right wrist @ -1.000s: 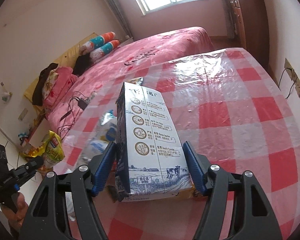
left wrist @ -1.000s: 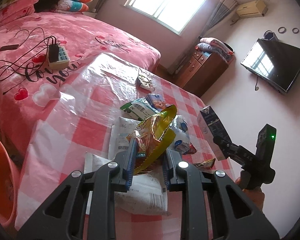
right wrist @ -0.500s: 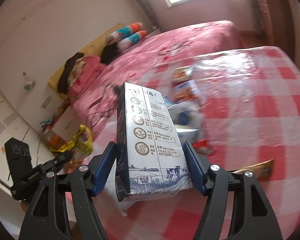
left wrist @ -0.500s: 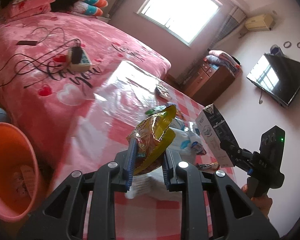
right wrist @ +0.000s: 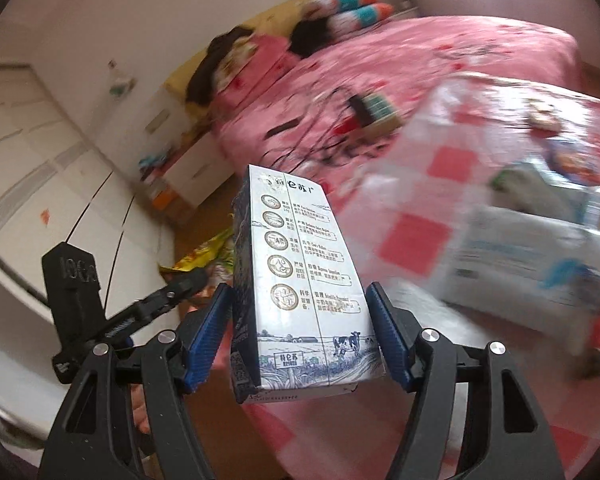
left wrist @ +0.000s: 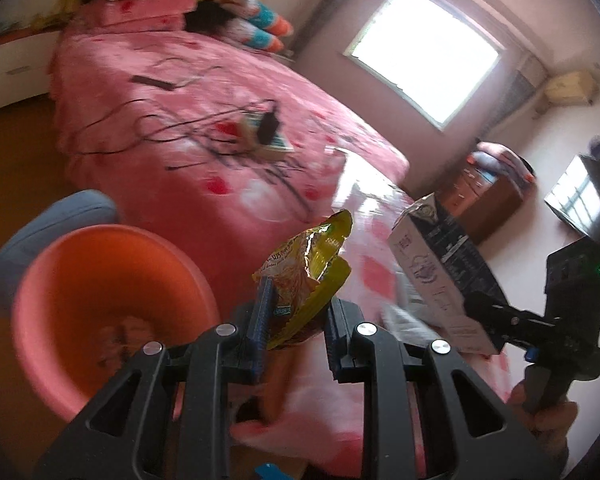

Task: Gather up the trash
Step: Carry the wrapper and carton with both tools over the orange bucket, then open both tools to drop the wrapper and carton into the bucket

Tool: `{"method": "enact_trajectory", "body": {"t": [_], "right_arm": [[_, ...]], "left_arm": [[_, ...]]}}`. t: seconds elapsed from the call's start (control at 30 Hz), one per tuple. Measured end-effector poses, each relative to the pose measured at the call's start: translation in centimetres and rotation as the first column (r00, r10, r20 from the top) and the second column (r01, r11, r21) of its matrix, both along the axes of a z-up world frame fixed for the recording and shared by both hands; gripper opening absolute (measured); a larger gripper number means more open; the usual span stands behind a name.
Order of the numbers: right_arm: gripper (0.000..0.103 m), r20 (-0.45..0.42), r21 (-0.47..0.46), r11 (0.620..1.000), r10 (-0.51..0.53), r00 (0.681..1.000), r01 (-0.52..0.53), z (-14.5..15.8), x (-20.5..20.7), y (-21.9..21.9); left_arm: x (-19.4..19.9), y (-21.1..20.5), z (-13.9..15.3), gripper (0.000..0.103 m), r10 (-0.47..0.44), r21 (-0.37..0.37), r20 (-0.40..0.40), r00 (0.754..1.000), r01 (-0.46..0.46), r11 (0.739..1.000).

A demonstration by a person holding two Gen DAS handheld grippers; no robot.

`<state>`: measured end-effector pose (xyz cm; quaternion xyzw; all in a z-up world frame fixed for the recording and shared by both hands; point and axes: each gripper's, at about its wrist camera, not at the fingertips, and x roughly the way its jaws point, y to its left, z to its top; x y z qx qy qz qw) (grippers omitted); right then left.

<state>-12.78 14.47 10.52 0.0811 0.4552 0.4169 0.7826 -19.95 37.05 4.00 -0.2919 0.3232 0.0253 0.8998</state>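
Observation:
My left gripper (left wrist: 296,312) is shut on a crumpled yellow snack bag (left wrist: 306,276) and holds it in the air just right of an orange bin (left wrist: 100,304) on the floor. My right gripper (right wrist: 300,320) is shut on a white and blue milk carton (right wrist: 300,280), held upright off the table's left edge. The carton (left wrist: 440,276) and the right gripper (left wrist: 484,316) also show at the right of the left wrist view. The snack bag (right wrist: 204,256) and the left gripper (right wrist: 188,280) show low left in the right wrist view.
A table with a red and white checked cloth (right wrist: 440,236) holds several more wrappers and a white bag (right wrist: 528,264). A pink bed (left wrist: 204,148) with cables and a power strip (left wrist: 264,136) lies behind. A grey stool (left wrist: 56,220) stands behind the bin.
Both grippers have swung left off the table toward the floor, still holding the bag and the carton. The orange bin has come much closer under the left gripper.

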Motion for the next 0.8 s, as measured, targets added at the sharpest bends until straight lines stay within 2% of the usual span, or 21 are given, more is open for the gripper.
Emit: {"method": "enact_trajectory", "body": {"t": [0.23, 0.37, 0.4, 0.43, 0.5, 0.53, 0.63, 0.8], "right_arm": [[0.069, -0.018, -0.041, 0.989, 0.143, 0.99, -0.143, -1.2, -1.0, 8.8], [0.07, -0.01, -0.067, 0.981, 0.183, 0.983, -0.184, -1.9, -1.4, 12.5], [0.071, -0.012, -0.067, 0.981, 0.183, 0.983, -0.183, -2.1, -1.4, 13.1], [0.076, -0.018, -0.064, 0.981, 0.184, 0.983, -0.185, -2.4, -1.3, 13.5], [0.083, -0.037, -0.056, 0.981, 0.182, 0.983, -0.184, -3.2, -1.1, 14.2], [0.083, -0.053, -0.052, 0.983, 0.173, 0.984, -0.175, -3.6, -1.0, 14.1], [0.084, -0.075, -0.048, 0.988, 0.143, 0.987, -0.147, -4.1, -1.2, 13.2], [0.084, -0.003, -0.093, 0.992, 0.087, 0.996, -0.087, -3.5, -1.5, 10.5]], "left_arm": [[-2.3, 5.6, -3.4, 0.025, 0.149, 0.002, -0.07, 0.986, -0.149, 0.989], [-3.0, 7.8, -5.5, 0.026, 0.201, -0.012, -0.103, 0.974, -0.203, 0.979], [-3.1, 8.1, -5.9, 0.028, 0.213, -0.003, -0.113, 0.97, -0.215, 0.977], [-3.4, 8.4, -6.2, 0.032, 0.225, 0.009, -0.121, 0.967, -0.226, 0.974], [-3.8, 9.0, -6.9, 0.057, 0.263, 0.035, -0.132, 0.956, -0.26, 0.965], [-4.1, 9.3, -7.2, 0.061, 0.287, 0.051, -0.138, 0.948, -0.283, 0.958], [-4.9, 9.8, -7.5, 0.065, 0.313, 0.077, -0.147, 0.938, -0.305, 0.949], [-5.9, 9.3, -7.2, 0.07, 0.321, 0.118, -0.137, 0.937, -0.306, 0.945]]}}
